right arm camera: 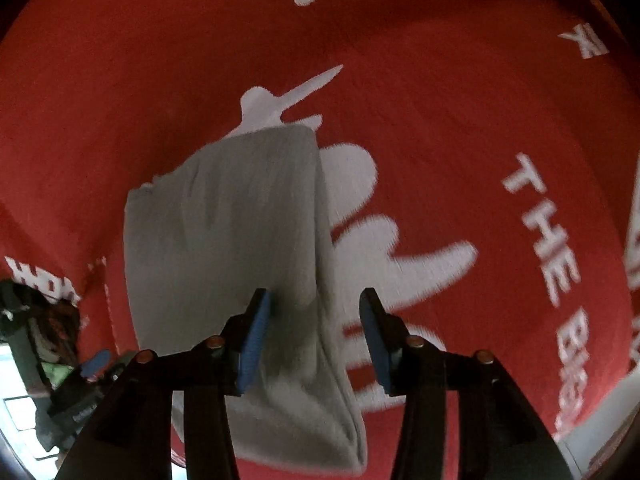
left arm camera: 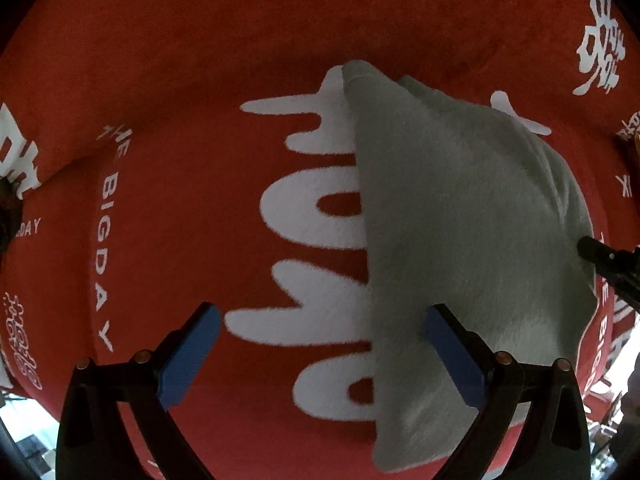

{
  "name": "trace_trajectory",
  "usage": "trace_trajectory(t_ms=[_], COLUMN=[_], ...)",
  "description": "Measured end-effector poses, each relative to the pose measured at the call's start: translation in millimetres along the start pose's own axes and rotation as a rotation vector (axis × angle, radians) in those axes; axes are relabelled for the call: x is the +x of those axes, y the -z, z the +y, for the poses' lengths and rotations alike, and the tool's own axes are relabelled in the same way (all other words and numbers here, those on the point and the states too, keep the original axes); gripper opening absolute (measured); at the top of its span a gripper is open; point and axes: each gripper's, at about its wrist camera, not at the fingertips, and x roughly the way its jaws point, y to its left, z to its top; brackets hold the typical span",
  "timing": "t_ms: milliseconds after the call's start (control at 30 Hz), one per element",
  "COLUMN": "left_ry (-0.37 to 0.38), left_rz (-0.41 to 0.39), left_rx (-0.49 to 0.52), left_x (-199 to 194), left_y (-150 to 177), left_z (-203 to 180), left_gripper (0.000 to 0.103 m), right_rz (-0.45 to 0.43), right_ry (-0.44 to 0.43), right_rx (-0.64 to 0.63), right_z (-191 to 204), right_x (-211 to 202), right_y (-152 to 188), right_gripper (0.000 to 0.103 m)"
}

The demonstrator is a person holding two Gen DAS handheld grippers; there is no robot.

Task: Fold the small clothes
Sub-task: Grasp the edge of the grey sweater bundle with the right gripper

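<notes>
The grey garment (left arm camera: 460,208) lies folded on the red cloth-covered table (left arm camera: 180,80) — soft, light, floppy. Left tool (left arm camera: 320,344) and right tool (right arm camera: 314,320) hover spread, empty; its thick edge between the right tool's pads suits pinching.

Grey garment (left arm camera: 460,220) on red cloth (left arm camera: 180,140) with white lettering.

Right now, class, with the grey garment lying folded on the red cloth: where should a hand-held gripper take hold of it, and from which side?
Grip the grey garment at its near corner, where the layers end in a free raised edge. Come in low from the right, over the bare red cloth, with the open right hand-held gripper that hovers above it.
</notes>
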Motion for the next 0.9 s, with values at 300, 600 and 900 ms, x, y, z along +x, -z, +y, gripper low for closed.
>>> trace_trajectory(t_ms=[300, 600, 900], left_ry=[0.012, 0.050, 0.251], left_rz=[-0.021, -0.008, -0.003], left_rx=[0.017, 0.025, -0.061], left_x=[-4, -4, -3], left_y=[-10, -16, -31], left_z=[-16, -19, 1], left_gripper=[0.103, 0.103, 0.103], right_rz=[0.040, 0.043, 0.059], right_ry=[0.005, -0.035, -0.089], right_rx=[-0.047, -0.026, -0.074], right_z=[-5, -22, -34], right_x=[11, -13, -18], right_y=[-9, 3, -12], right_gripper=[0.013, 0.013, 0.049])
